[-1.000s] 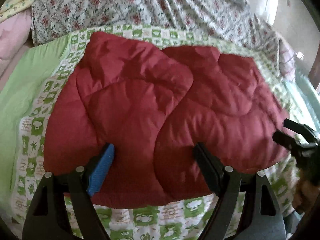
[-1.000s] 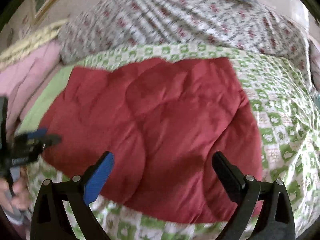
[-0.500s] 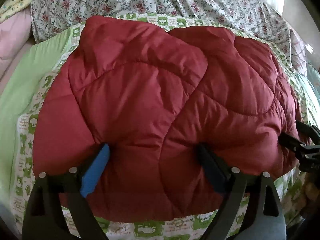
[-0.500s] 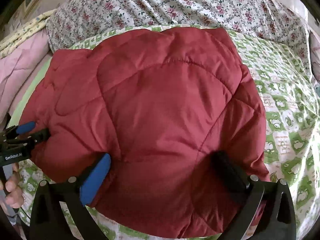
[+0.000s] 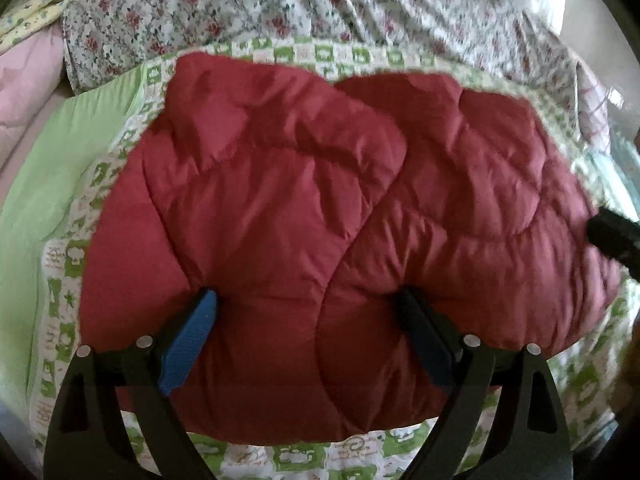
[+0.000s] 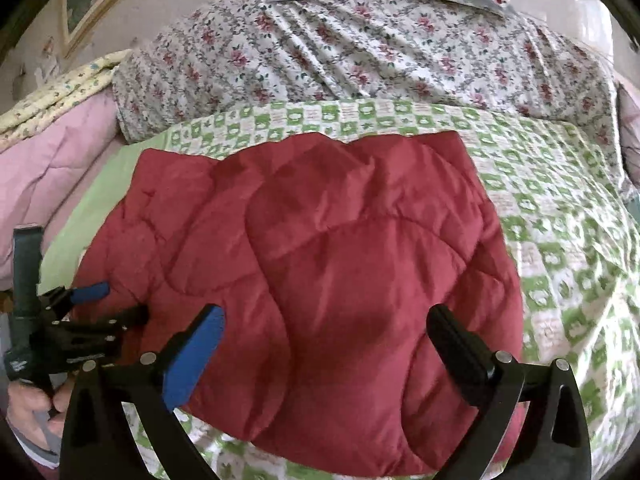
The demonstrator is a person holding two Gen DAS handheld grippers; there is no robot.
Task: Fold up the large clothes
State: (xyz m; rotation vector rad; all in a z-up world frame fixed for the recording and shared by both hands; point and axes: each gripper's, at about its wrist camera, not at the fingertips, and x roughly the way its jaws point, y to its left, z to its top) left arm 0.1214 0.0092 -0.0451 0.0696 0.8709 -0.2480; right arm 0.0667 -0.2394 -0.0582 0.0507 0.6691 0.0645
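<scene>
A red quilted padded jacket [image 5: 320, 220] lies folded in a bundle on a green-and-white patterned sheet [image 5: 304, 456]; it also shows in the right wrist view [image 6: 328, 272]. My left gripper [image 5: 308, 320] is open, its jaws wide apart over the jacket's near edge, holding nothing. My right gripper [image 6: 324, 336] is open too, jaws spread over the jacket's near right part. The left gripper shows at the left edge of the right wrist view [image 6: 104, 304]; a dark part of the right gripper shows at the right edge of the left wrist view [image 5: 612, 236].
A floral quilt [image 6: 360, 52] is heaped behind the jacket. Pink bedding [image 6: 48, 176] and a yellow cloth lie at the far left. A plain green sheet [image 5: 52, 184] borders the patterned sheet [image 6: 560, 240] on the left.
Both grippers have pulled back and up from the jacket, which had filled the views half a second ago. The jacket lies where it was; both jaws stay open.
</scene>
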